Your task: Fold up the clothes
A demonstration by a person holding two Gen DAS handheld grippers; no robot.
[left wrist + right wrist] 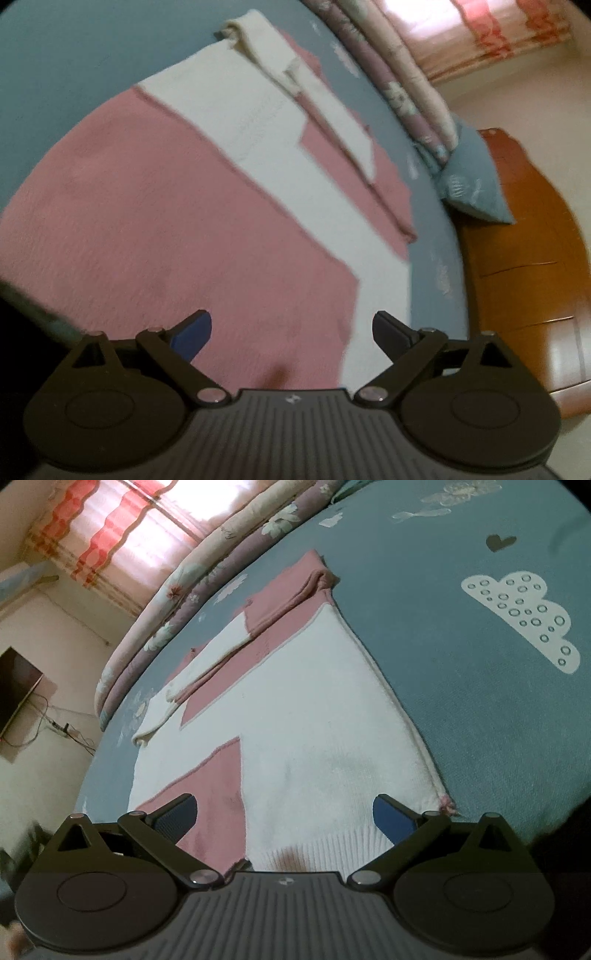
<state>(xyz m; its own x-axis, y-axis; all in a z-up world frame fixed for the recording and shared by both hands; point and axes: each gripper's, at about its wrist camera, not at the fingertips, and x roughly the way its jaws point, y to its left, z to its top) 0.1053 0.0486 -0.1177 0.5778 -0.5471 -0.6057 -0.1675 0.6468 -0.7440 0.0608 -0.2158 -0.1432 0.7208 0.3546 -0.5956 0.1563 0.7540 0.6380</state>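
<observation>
Seen from the left wrist: pink-and-white knit sweater (192,206) spread flat on the blue bedsheet (74,55), sleeves folded in across the chest near the far end. Left gripper (291,332) hovering over the pink half, jaws wide apart, nothing between them. Striped quilt (388,66) rolled along the far edge of the bed, a blue pillow (472,184) and the wooden bed frame (524,236) to the right. Somewhat blurred throughout.

Next, from the right wrist: same sweater (303,716) lengthwise ahead, ribbed hem (332,849) nearest, just under the right gripper (284,816). Jaws fully spread here too, gripping nothing. White cloud print (517,616) on the sheet well to the right; a dark screen (18,686) on the wall at left.

Likely soft, light and floppy, with some stretch; no stiffness to hold a shape when lifted. Best taken at the hem corners, one pinch per side through both layers, then carried toward the shoulders. Risk of the folded sleeves slipping out if dragged.
</observation>
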